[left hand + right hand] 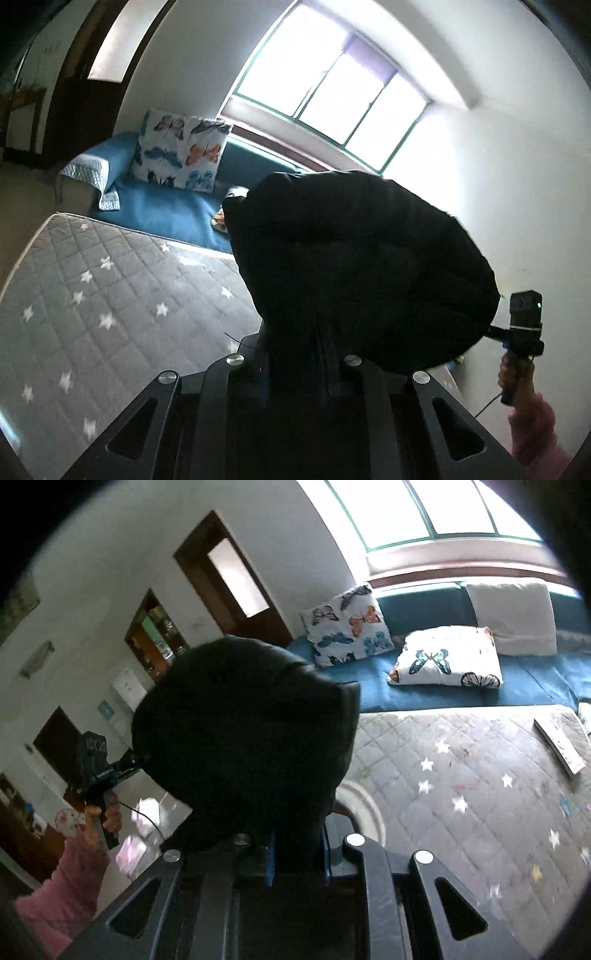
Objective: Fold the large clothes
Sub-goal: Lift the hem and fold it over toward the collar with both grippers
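Observation:
A large black garment (362,269) hangs in the air between my two grippers, bunched into a dark mass; it also shows in the right wrist view (243,731). My left gripper (295,347) is shut on one part of it, its fingers buried in the cloth. My right gripper (295,834) is shut on another part. The right gripper also shows in the left wrist view (491,330) at the garment's right edge, and the left gripper in the right wrist view (140,760) at its left edge. Both are held above the grey star-patterned mattress (110,295).
The mattress (480,782) has a flat book-like object (561,749) on its far right. Behind it stands a blue sofa (443,690) with butterfly cushions (347,627) under a bright window (332,85). A dark door (229,579) and shelves are on the left wall.

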